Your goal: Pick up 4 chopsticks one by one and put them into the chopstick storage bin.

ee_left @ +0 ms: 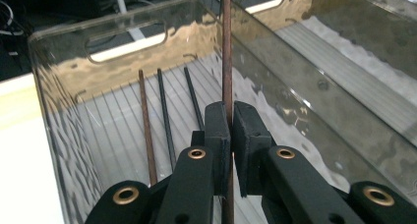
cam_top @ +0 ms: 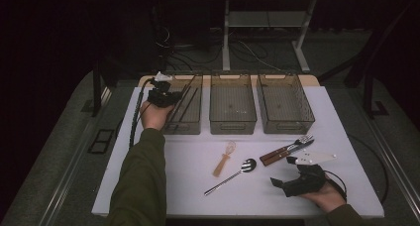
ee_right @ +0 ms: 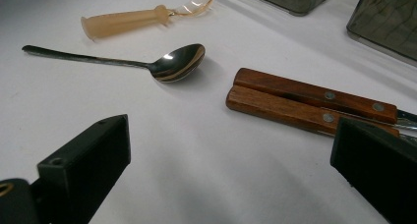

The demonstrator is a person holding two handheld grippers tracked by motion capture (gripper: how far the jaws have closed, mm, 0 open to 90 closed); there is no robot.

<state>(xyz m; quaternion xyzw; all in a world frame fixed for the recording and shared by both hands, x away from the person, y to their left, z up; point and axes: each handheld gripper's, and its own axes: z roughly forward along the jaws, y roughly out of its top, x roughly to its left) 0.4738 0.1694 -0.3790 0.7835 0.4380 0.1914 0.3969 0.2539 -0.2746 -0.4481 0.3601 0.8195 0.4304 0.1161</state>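
The left gripper (ee_left: 230,135) hangs over the left bin (cam_top: 194,118), the one nearest the bench's far-left corner, and its fingers (ee_left: 218,130) are pinched almost shut on a brown chopstick (ee_left: 226,52). The stick runs straight up between the two pads, touching both, with its long end rising past the bin's far wall and a short stub showing below the grip. Down on the bin's ribbed floor lie three more chopsticks (ee_left: 165,118), one brown and two black, side by side and just left of the fingers.

Over by the bench's near-right corner, the right gripper (cam_top: 280,183) sits low over the white top, fingers (ee_right: 91,162) spread wide with nothing between them. Just beyond them lie a fork and knife (ee_right: 305,101) with wooden handles, side by side and touching. To their left rests a spoon (ee_right: 167,66), bowl toward the handles, and past it a small whisk (ee_right: 133,18). The middle bin (cam_top: 233,104) and right bin (cam_top: 286,104) stand along the far edge.
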